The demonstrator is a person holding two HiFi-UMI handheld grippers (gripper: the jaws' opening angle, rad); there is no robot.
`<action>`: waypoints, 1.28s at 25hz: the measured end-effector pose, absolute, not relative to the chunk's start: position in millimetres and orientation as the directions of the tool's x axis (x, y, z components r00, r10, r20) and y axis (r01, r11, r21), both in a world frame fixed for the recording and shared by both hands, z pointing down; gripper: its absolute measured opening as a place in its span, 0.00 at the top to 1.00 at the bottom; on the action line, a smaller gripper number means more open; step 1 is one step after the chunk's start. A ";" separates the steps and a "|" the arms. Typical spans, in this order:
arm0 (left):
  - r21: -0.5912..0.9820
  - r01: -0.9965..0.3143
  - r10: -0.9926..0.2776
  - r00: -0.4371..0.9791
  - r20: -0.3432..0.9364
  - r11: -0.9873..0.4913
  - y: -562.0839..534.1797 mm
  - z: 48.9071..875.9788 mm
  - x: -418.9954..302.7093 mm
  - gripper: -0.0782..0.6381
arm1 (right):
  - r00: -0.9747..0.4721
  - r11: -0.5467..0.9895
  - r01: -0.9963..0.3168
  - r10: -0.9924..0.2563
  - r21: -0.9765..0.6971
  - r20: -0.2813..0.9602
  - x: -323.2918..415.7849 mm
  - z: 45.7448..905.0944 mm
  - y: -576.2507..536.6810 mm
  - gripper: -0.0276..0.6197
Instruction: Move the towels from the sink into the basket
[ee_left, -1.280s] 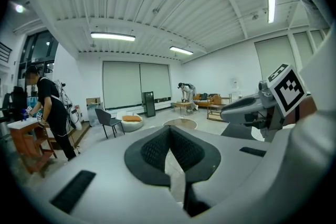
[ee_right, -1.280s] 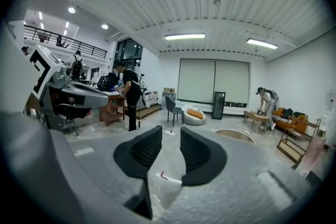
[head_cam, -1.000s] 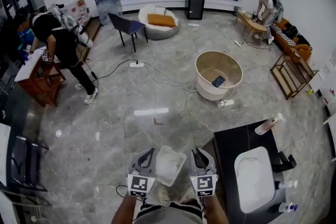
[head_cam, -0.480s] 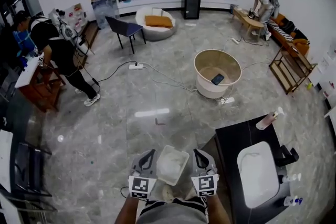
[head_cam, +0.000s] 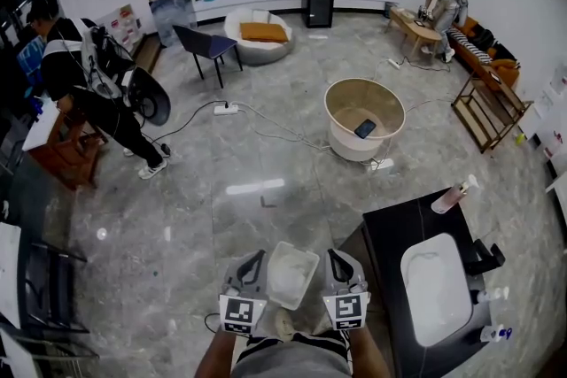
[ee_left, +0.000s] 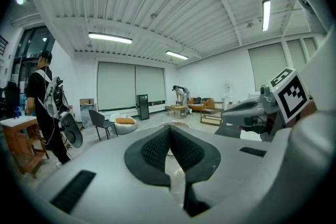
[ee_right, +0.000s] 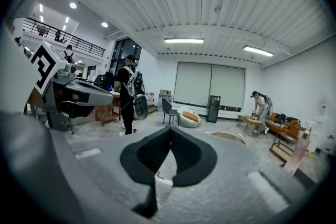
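Holds the left gripper (head_cam: 257, 255) pinched shut on nothing, low over the floor, in the same place as a second ago. Keeps the white basket (head_cam: 291, 274) just beside it, between both tools. Has just drawn the right gripper (head_cam: 333, 255) fully closed too, empty. Further right, toward the dark counter's (head_cam: 394, 230) right edge, leaves the sink (head_cam: 415, 250) untouched; cannot tell towels from white basin. Judging by that, not yet started: needs reopened jaws and a reach rightward.

Probably lab: freestanding sink (head_cam: 409, 274), marble floor (head_cam: 266, 155)
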State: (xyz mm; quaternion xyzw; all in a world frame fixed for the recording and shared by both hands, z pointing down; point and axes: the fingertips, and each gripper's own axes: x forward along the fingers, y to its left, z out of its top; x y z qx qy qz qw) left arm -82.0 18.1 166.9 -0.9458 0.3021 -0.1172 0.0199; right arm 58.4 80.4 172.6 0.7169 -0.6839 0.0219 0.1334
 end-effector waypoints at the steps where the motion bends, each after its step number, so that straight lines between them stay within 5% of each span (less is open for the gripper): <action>1: -0.108 -0.563 -0.572 0.793 0.210 -0.819 18.3 166.8 -81.6 0.88 | 0.068 -0.034 -0.986 -0.975 0.161 0.213 58.4 172.5 81.3 0.96; 14: -0.098 -0.379 -0.391 0.902 0.180 -0.920 52.5 157.4 -6.7 0.88 | 0.275 -0.240 -0.955 -0.938 0.175 0.210 110.8 169.9 138.6 0.96; 32: -0.081 0.037 0.019 0.977 0.213 -0.996 198.9 176.2 213.9 0.88 | 0.628 -0.608 -0.777 -0.733 0.162 0.260 288.7 192.5 329.8 0.96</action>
